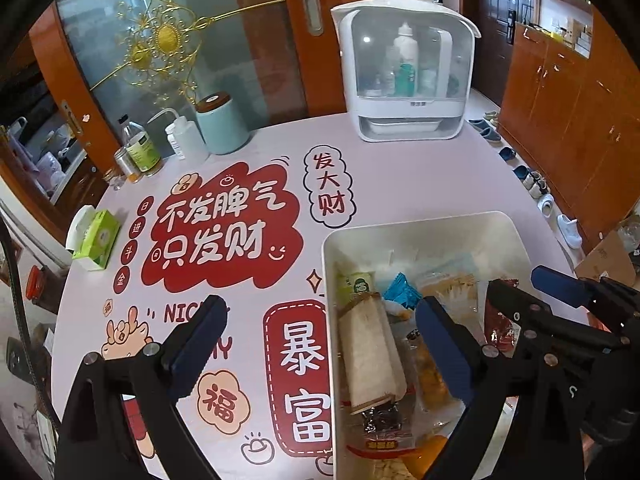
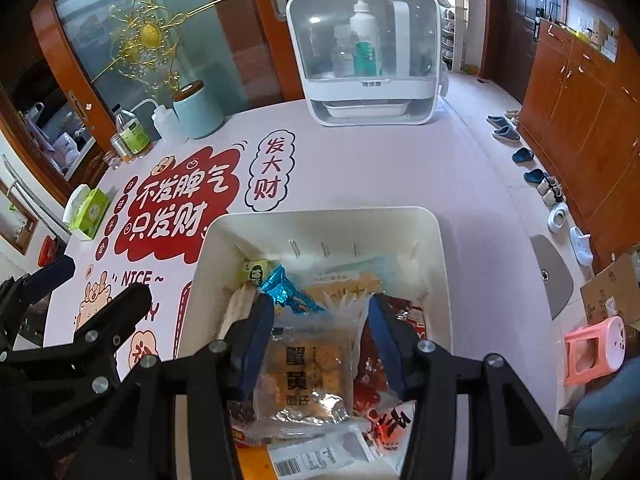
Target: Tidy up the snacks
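**Inspector A:** Left hand-held gripper (image 1: pixel 320 344): jaws wide apart, holding nothing. Its right finger hangs over the white bin (image 1: pixel 424 222); its left finger is over the printed bench (image 1: pixel 420 176) outside the bin's wall.

**Inspector B:** Confirmed. Right hand-held gripper (image 2: pixel 320 320): jaws apart, straddling the clear biscuit packet (image 2: pixel 306 368) that lies on top of the pile in the bin. I cannot tell whether the pads touch it.

**Inspector A:** Other bin contents?

**Inspector B:** Red packet (image 2: pixel 380 396) just right of the biscuit packet, blue wrapper (image 2: pixel 286 290) ahead of the left finger, a green-labelled pack (image 2: pixel 256 270) at the far left corner, and a sandwich pack (image 1: pixel 370 356) along the left wall.

**Inspector A:** Surroundings ahead of the grippers?

**Inspector B:** White lidded cabinet (image 1: pixel 404 76) at the far edge of the bench, well apart from the bin. Far left: teal canister (image 1: pixel 220 124), squeeze bottle (image 1: pixel 182 136), green-labelled bottle (image 1: pixel 140 148), tissue box (image 1: pixel 98 238). The two grippers sit close beside each other at the bin's left side.
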